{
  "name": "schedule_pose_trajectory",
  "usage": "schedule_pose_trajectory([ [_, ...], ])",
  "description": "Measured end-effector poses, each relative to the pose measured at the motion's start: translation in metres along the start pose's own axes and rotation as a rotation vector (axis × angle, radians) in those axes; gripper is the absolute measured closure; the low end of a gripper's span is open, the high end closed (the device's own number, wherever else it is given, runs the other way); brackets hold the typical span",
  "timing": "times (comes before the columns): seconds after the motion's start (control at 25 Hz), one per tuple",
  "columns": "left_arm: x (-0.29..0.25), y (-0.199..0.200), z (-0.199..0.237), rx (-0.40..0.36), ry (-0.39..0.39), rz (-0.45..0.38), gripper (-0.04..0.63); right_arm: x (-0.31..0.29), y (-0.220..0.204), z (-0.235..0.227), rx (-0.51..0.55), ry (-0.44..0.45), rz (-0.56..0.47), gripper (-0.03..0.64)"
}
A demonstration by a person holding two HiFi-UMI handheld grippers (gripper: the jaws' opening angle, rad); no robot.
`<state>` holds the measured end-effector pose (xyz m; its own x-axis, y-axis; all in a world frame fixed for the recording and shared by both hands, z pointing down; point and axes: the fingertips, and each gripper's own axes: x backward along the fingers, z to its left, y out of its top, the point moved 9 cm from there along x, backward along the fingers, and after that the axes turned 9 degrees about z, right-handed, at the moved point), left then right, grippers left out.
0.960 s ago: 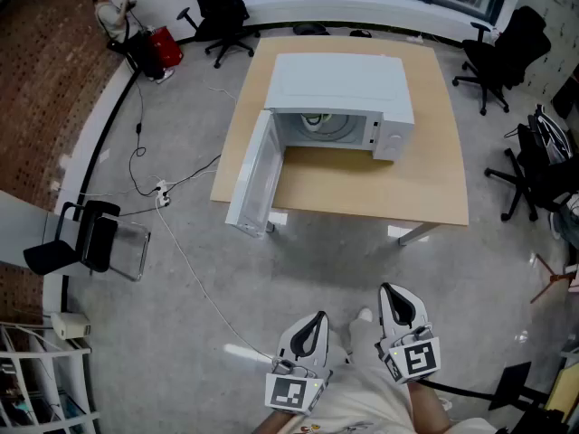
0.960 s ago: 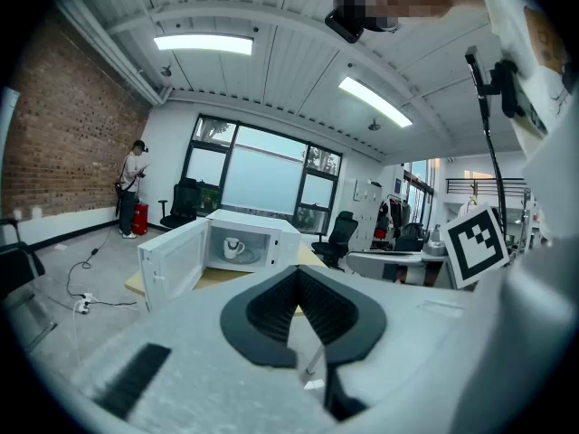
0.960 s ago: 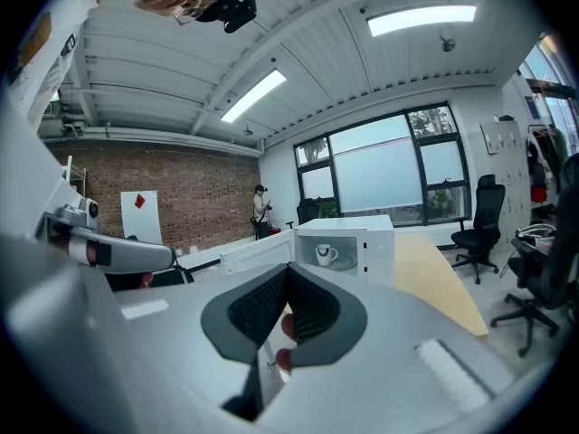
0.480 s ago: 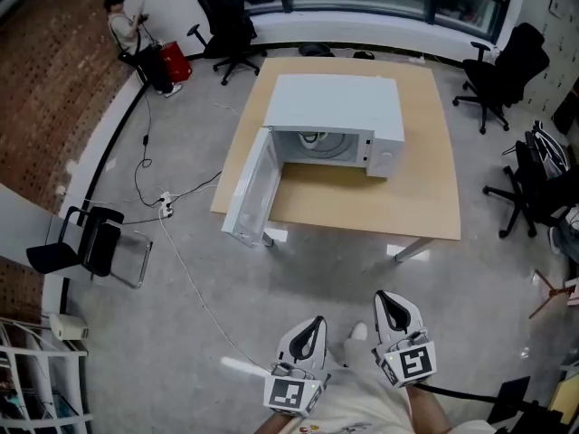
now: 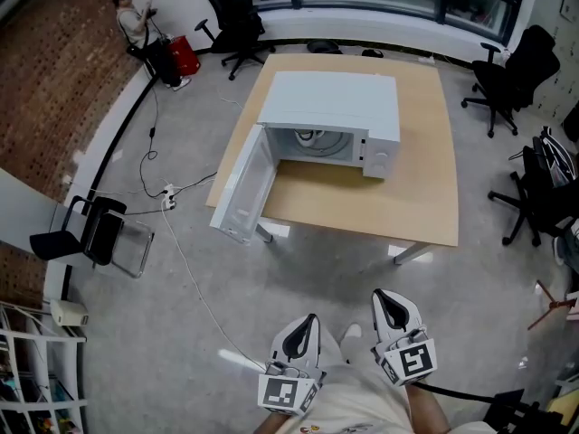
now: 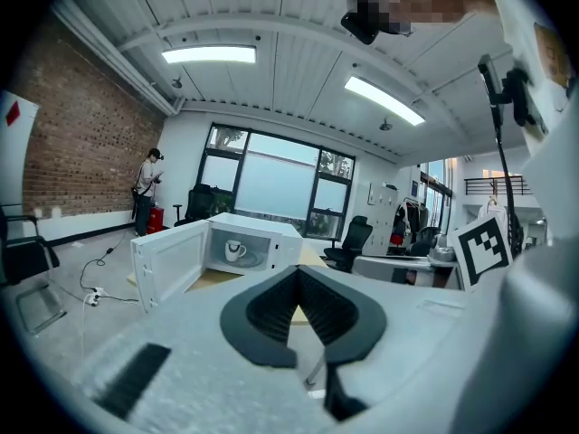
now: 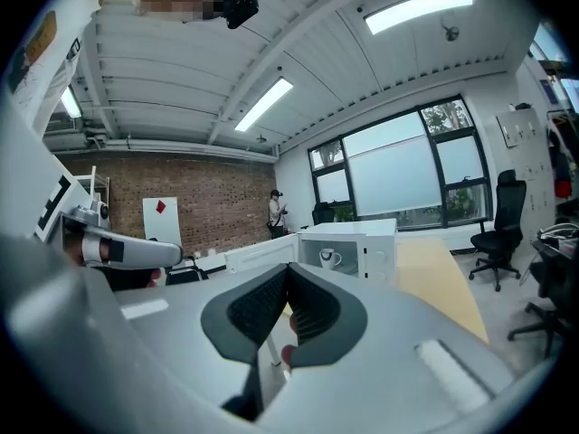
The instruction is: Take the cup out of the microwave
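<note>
Wooden table [image 5: 412, 197] w/ white microwave [image 5: 336, 102] on it, its door [image 5: 242, 190] swung open at left side. My left gripper [image 5: 309, 322] & right gripper [image 5: 385, 298] are well apart from it, both w/ jaws together, nothing between. White cup [image 6: 234, 250] stands inside the microwave.

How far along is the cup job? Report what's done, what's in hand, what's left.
Done: the microwave has its door swung open, and the cup sits inside in plain sight. In hand: nothing; the left gripper and right gripper are both shut and empty, held well short of the table. Left: walk up, open a gripper, grip the cup and bring it out.
</note>
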<state>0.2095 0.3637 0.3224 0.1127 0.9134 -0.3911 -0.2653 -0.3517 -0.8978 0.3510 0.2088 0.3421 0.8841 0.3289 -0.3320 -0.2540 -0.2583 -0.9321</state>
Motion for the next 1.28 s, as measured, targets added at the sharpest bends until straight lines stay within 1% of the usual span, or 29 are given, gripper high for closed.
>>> schedule_pose_trajectory([
  [0.2,-0.029,0.006,0.001,0.017,0.011,0.005,0.594,-0.017,0.004,-0.024,0.01,0.02,0.015,0.611],
  [0.4,-0.075,0.028,0.035,0.016,-0.001,0.007,0.593,-0.067,0.018,-0.045,0.01,0.006,0.032,0.611],
  [0.6,-0.125,0.057,0.086,0.001,-0.059,0.018,0.594,-0.128,0.043,-0.055,0.005,-0.047,0.03,0.611],
  [0.72,-0.155,0.079,0.12,-0.005,-0.093,0.002,0.593,-0.169,0.057,-0.059,-0.024,-0.071,0.025,0.611],
  [0.8,-0.172,0.092,0.141,-0.026,-0.126,0.021,0.594,-0.194,0.067,-0.062,-0.041,-0.097,0.016,0.611],
  [0.92,-0.19,0.105,0.168,-0.035,-0.164,0.035,0.593,-0.225,0.078,-0.065,-0.026,-0.139,0.011,0.611],
  [1.04,-0.209,0.111,0.186,-0.032,-0.181,0.03,0.594,-0.25,0.081,-0.072,-0.038,-0.17,0.012,0.611],
  [1.08,-0.215,0.11,0.189,-0.036,-0.182,0.041,0.593,-0.257,0.081,-0.075,-0.042,-0.174,0.015,0.611],
  [1.16,-0.225,0.108,0.193,-0.042,-0.181,0.059,0.594,-0.267,0.08,-0.081,-0.048,-0.171,0.021,0.611],
  [1.28,-0.245,0.106,0.197,-0.029,-0.191,0.039,0.594,-0.28,0.078,-0.091,-0.044,-0.16,0.034,0.611],
])
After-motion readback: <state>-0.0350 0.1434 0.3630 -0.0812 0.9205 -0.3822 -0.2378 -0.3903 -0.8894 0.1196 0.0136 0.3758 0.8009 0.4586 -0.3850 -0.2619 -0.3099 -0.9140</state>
